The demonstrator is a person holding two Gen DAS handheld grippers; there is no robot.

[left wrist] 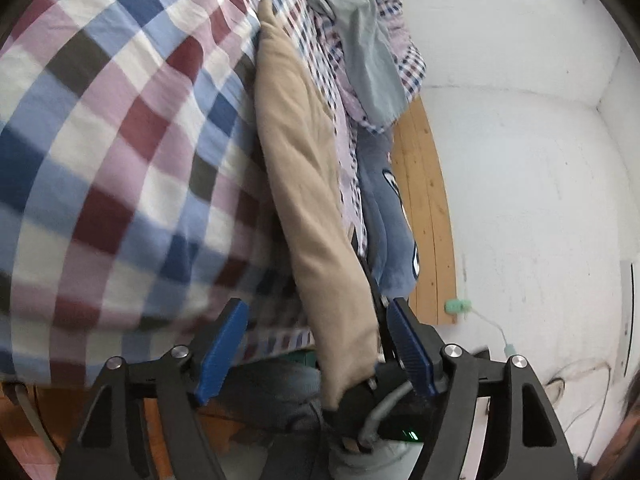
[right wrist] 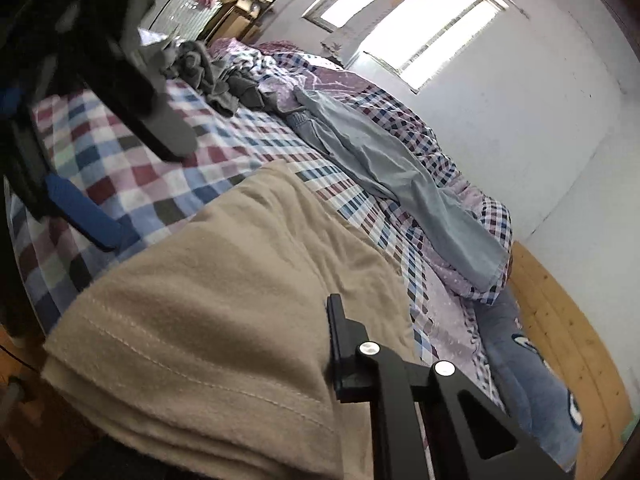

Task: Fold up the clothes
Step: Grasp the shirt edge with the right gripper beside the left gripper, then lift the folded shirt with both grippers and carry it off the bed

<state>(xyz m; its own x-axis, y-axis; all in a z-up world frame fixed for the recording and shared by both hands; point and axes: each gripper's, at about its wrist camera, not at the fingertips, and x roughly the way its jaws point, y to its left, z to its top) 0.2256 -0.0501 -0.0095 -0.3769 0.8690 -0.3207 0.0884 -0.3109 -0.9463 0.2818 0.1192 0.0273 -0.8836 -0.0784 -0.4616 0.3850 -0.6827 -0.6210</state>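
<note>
Between parted left claw [left wrist: 316,346] fingers, tan garment [left wrist: 308,200]

Both wrist views low, close over bed [left wrist: 100,120]; share beige garment [right wrist: 224,300].

Daylight from blown-out window [right wrist: 412,28], fisheye-bent edges, blurred checked bedsheet [left wrist: 100,160]

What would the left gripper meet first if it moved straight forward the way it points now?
Probably the tan garment, which hangs between the open fingers of the left gripper. The checkered bedsheet lies behind it. Depth is unclear in this fisheye view.
</note>
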